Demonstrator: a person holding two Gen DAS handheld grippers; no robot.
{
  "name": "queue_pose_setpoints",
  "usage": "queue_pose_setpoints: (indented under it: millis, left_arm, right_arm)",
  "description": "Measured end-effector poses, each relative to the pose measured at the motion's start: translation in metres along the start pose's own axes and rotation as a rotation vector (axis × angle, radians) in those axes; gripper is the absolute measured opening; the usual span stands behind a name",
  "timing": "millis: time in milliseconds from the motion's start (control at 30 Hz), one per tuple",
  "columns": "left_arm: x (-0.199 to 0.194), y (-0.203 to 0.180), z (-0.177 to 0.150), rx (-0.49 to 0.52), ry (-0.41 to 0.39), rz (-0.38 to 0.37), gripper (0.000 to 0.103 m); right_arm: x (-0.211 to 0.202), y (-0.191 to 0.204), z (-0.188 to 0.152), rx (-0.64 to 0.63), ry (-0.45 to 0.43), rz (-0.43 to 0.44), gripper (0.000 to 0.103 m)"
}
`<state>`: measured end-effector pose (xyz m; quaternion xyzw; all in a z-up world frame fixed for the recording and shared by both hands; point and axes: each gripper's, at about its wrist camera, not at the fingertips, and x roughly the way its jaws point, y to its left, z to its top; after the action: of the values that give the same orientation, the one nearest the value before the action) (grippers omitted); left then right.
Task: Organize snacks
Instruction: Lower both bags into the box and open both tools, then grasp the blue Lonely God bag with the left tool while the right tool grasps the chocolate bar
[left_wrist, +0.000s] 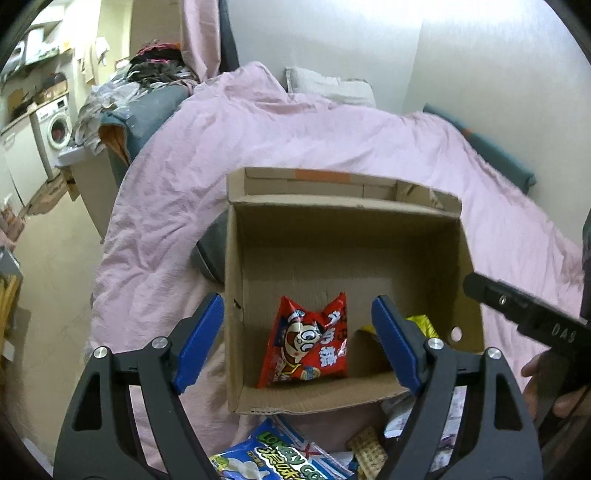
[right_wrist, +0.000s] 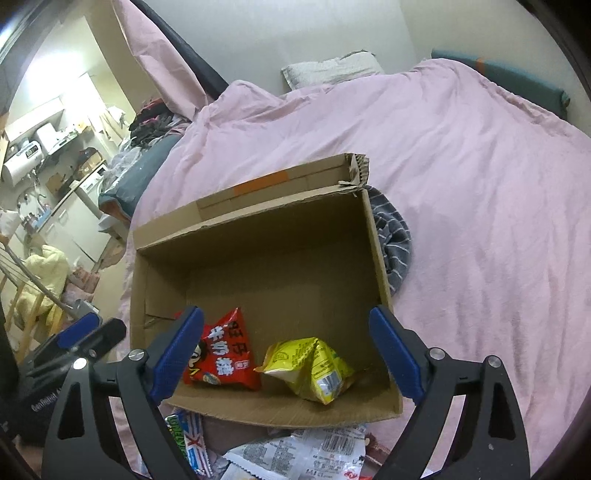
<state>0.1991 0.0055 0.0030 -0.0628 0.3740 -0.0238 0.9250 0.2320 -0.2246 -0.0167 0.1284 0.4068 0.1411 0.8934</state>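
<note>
1. Step: between drops. Left tool (left_wrist: 297, 343) and right tool (right_wrist: 286, 350) both spread, pinching nothing, above the cardboard box (right_wrist: 376, 243) on the bed (right_wrist: 480, 184).
2. Box holds red snack bag (right_wrist: 221, 360) and yellow snack bag (right_wrist: 314, 369), side by side near the front wall.
3. Next, likely: reach back to the loose snack pile (right_wrist: 295, 454) in front of the box and pinch one packet.

Yellow packet (left_wrist: 424, 323) mostly behind left tool pad; blue packet (left_wrist: 273, 458) cut off below.
</note>
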Motion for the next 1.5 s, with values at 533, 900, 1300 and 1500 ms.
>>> queue_pose_setpoints:
  millis: [533, 900, 1300, 1500]
  left_arm:
    - [-0.042, 0.021, -0.014, -0.030, -0.042, 0.085, 0.101]
    - [-0.047, 0.042, -0.046, -0.051, 0.073, 0.142, 0.101]
    - [-0.021, 0.093, -0.083, -0.232, 0.277, 0.114, 0.101]
    - [0.019, 0.091, -0.117, -0.313, 0.515, 0.021, 0.101]
  right_arm:
    - [-0.045, 0.010, -0.027, -0.010, 0.005, 0.005, 0.093]
    - [-0.054, -0.005, -0.059, 0.068, 0.091, -0.016, 0.093]
    - [-0.051, -0.039, -0.097, 0.104, 0.222, -0.020, 0.093]
    - [-0.051, -0.054, -0.096, 0.195, 0.229, 0.007, 0.093]
